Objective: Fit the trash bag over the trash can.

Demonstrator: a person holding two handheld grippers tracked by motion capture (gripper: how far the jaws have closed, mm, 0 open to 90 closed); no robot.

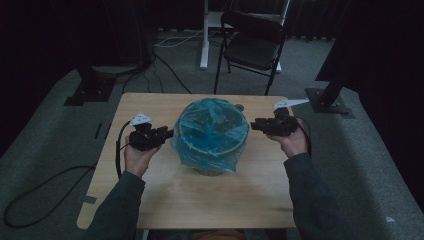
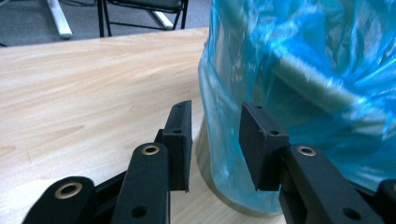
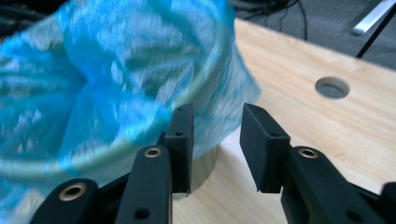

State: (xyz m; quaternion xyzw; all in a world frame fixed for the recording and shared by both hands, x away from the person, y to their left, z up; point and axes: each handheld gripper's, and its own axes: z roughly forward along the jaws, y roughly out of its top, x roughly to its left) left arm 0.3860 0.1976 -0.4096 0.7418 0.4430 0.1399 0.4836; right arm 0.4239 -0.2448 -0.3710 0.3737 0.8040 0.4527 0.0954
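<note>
Translucent blue bag [image 1: 212, 131]; grey-green bin [image 2: 219, 182]; pale wood-grain table [image 1: 165, 195].

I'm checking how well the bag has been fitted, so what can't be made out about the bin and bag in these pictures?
- Inside of the bin: high view, covered by the blue bag.
- Bin rim at the right gripper: right gripper view, blurred.
- Bag's far side: left gripper view, cut off by the right edge.
- Bag against the left gripper: its hem hangs between the jaws, which stand apart; contact unclear.

Bagged bin [image 1: 212, 132] blocks the table's [image 1: 165, 200] centre (near side lies open).
</note>
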